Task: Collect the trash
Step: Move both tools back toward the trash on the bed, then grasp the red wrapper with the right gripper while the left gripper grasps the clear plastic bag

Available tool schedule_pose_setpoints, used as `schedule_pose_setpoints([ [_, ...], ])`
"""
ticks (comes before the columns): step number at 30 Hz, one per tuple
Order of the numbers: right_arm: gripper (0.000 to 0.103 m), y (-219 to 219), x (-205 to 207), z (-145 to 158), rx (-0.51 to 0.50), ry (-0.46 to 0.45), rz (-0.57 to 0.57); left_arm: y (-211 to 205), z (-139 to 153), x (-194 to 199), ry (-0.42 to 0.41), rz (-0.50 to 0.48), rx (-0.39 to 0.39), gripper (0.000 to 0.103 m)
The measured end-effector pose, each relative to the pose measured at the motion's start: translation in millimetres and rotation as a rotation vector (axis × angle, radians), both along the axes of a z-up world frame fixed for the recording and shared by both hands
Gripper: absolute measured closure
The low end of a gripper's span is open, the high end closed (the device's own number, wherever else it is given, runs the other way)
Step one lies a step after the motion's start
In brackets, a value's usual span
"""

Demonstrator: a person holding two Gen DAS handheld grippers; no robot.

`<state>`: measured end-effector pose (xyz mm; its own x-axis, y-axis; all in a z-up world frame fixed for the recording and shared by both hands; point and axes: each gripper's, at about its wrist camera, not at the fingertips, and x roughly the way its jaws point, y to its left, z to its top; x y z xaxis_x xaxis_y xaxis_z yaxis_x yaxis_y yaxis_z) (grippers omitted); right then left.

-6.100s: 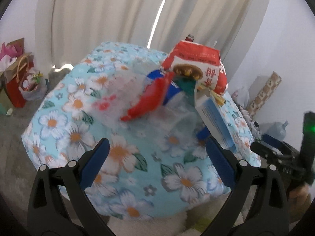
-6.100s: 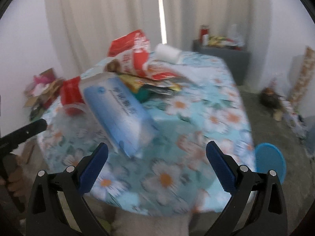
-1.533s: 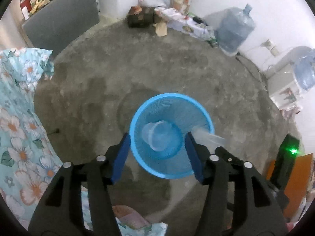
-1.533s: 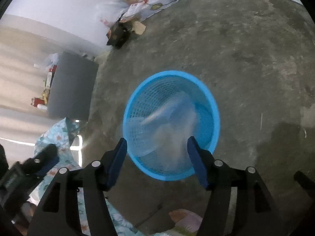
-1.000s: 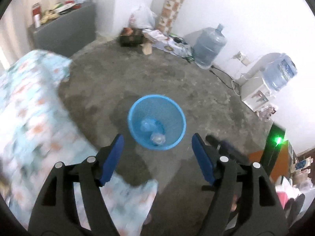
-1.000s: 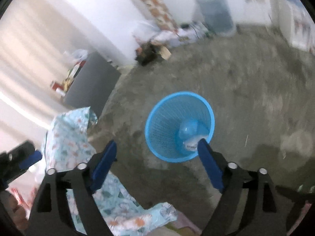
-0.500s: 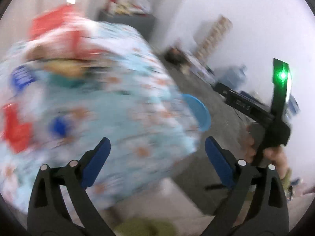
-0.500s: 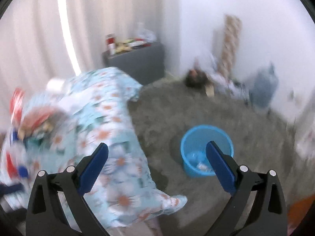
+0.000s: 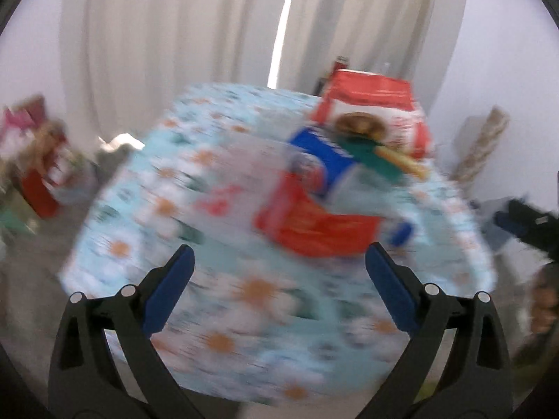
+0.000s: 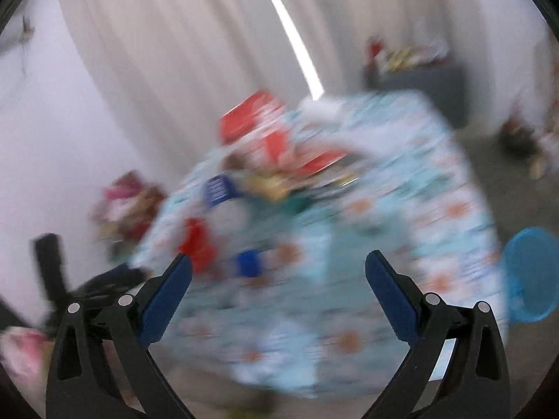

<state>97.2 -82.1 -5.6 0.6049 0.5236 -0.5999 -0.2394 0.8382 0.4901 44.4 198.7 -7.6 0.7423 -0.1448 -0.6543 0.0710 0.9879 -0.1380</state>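
From your left wrist camera, the left gripper (image 9: 277,262) stands with its blue pads spread wide and nothing between them. Both frames are smeared with motion blur, so small details are lost. Ahead of the jaws is the table (image 9: 244,300) under a light blue cloth printed with white and orange flowers. The trash sits on the tabletop toward one o'clock from the jaws: a red wrapper (image 9: 314,227) nearest you, a blue packet (image 9: 325,157) behind it, a green and yellow packet (image 9: 384,162) at two o'clock, and a large red and white bag (image 9: 377,104) standing at the far edge. Pale curtains (image 9: 209,35) hang behind the table with a bright slit between them at twelve o'clock. At nine o'clock, a heap of red and pink bags (image 9: 38,160) lies on the floor. At three o'clock your other gripper shows as a dark blur.

From your right wrist camera, the right gripper (image 10: 277,262) is likewise splayed wide and empty. The same flowered table (image 10: 401,244) fills the middle. The trash pile lies toward eleven o'clock: the red and white bag (image 10: 255,122) farthest, the blue packet (image 10: 218,186) and the red wrapper (image 10: 195,244) nearer, and a small blue thing (image 10: 248,262) just above the jaws, too blurred to name. The blue basket (image 10: 531,276) stands on the floor at three o'clock, beside the table's edge. A grey cabinet (image 10: 419,83) with clutter on top sits at one o'clock.
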Motion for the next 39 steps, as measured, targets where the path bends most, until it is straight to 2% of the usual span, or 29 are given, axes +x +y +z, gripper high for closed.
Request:
schedule_pose_setpoints([
  [3, 0.018, 28, 12, -13, 0.089, 0.087, 0.078, 6, -6, 8, -0.033, 0.008, 0.126, 0.009],
  [6, 0.029, 49, 26, -30, 0.165, 0.202, 0.122, 6, -10, 12, -0.044, 0.005, 0.204, 0.010],
  [8, 0.034, 59, 31, -40, 0.194, 0.259, 0.131, 4, -15, 14, -0.048, -0.011, 0.248, 0.022],
  [12, 0.042, 74, 36, -58, 0.218, 0.345, 0.102, 4, -29, 26, -0.025, -0.025, 0.301, 0.037],
  [14, 0.044, 79, 40, -62, 0.228, 0.363, 0.086, 6, -36, 31, -0.013, -0.027, 0.311, 0.045],
  [16, 0.046, 86, 43, -64, 0.227, 0.368, 0.069, 8, -40, 36, -0.008, -0.030, 0.327, 0.048],
  [19, 0.049, 93, 47, -69, 0.215, 0.373, 0.022, 9, -42, 39, -0.011, -0.031, 0.332, 0.051],
  [26, 0.064, 102, 52, -92, 0.261, 0.424, -0.066, 6, -47, 46, 0.009, -0.026, 0.333, 0.053],
  [31, 0.075, 100, 51, -97, 0.296, 0.419, -0.087, 6, -51, 54, 0.034, -0.020, 0.315, 0.058],
  [36, 0.094, 91, 51, -101, 0.321, 0.432, -0.083, 3, -51, 60, 0.043, -0.006, 0.315, 0.059],
  [39, 0.096, 85, 48, -100, 0.323, 0.415, -0.077, 2, -51, 64, 0.043, 0.000, 0.326, 0.062],
])
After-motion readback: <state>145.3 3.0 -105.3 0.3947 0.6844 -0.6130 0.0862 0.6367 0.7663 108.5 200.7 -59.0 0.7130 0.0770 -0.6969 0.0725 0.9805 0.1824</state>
